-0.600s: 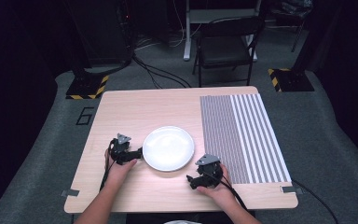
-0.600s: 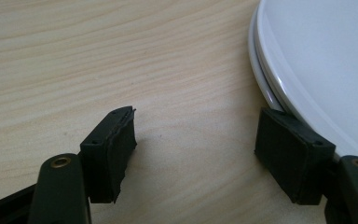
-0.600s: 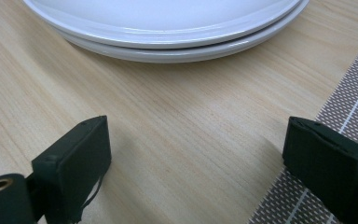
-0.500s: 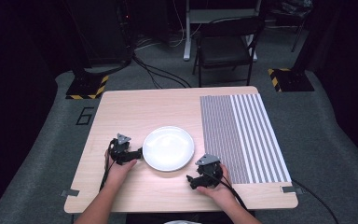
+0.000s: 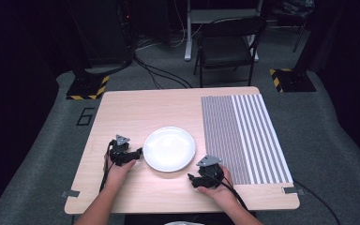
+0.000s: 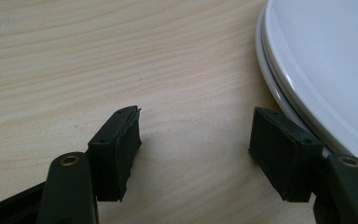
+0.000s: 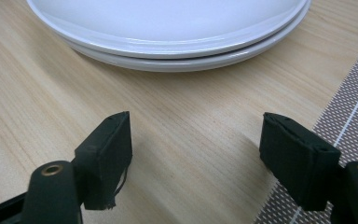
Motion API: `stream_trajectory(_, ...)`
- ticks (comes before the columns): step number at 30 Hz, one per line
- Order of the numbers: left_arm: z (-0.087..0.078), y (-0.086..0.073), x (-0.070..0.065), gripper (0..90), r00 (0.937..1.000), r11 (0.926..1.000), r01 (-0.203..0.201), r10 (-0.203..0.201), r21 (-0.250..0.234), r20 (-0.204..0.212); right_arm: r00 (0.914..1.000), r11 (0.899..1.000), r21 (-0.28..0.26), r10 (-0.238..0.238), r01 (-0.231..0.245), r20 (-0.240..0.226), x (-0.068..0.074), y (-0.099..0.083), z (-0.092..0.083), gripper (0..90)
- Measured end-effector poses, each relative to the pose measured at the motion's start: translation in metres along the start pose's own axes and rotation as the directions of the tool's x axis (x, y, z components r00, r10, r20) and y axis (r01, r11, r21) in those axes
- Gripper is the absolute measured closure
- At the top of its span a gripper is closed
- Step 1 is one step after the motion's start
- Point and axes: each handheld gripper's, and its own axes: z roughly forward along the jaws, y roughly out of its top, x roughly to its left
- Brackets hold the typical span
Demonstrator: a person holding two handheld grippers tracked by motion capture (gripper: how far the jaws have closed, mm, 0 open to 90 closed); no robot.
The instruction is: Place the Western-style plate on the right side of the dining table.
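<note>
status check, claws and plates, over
Left claw open, empty, beside the stacked white plates. Right claw open, empty, just short of the plates, striped mat alongside. Nothing in the way.

Dark lab or studio: hazard-striped stand bases (image 5: 86, 87), floor cables (image 5: 161, 75), folding chair (image 5: 228, 47).

Left tongs (image 5: 138, 151) agape, low; right tongs (image 5: 190, 179) agape, low.

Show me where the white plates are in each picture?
High view: white plates at the table's middle, between the two grippers.
Left gripper view: their rims at the right edge, beside the right jaw.
Right gripper view: stacked along the top.
Shared landmark: the wooden table.
</note>
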Motion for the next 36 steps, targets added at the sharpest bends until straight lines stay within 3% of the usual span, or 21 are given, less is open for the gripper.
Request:
stream_trajectory(10, -0.002, 0.0, 0.003, 41.7, 0.9996, 0.9997, 0.025, -0.025, -0.003, -0.013, 1.0, 1.0, -0.018, 0.008, -0.008, 0.003, 0.002, 0.0, -0.001, 39.7)
stream_trajectory(13, -0.003, 0.001, 0.004, 43.8, 0.9992, 0.9992, 0.038, -0.038, 0.01, -0.01, 0.9987, 0.999, -0.029, 0.043, -0.042, 0.026, 0.003, -0.001, -0.003, 48.4)
stream_trajectory(20, -0.01, 0.005, 0.001, 45.2, 0.9997, 0.9997, 0.022, -0.022, 0.011, -0.009, 0.9972, 0.998, -0.04, 0.058, -0.056, 0.048, 0.002, 0.0, -0.006, 48.9)
stream_trajectory(27, -0.019, 0.01, 0.001, 49.6, 0.9975, 0.9978, 0.065, -0.065, -0.004, 0.028, 0.992, 0.994, -0.047, 0.104, -0.1, 0.073, -0.005, 0.001, -0.01, 50.4)
stream_trajectory(30, -0.026, 0.014, 0.003, 50.7, 0.993, 0.9944, 0.104, -0.103, -0.017, 0.058, 0.9896, 0.992, -0.053, 0.122, -0.118, 0.077, -0.007, 0.001, -0.012, 50.2)
stream_trajectory(36, -0.032, 0.019, 0.003, 53.3, 0.9868, 0.9914, 0.129, -0.125, -0.024, 0.103, 0.9866, 0.989, -0.056, 0.143, -0.139, 0.078, -0.009, 0.002, -0.014, 50.0)
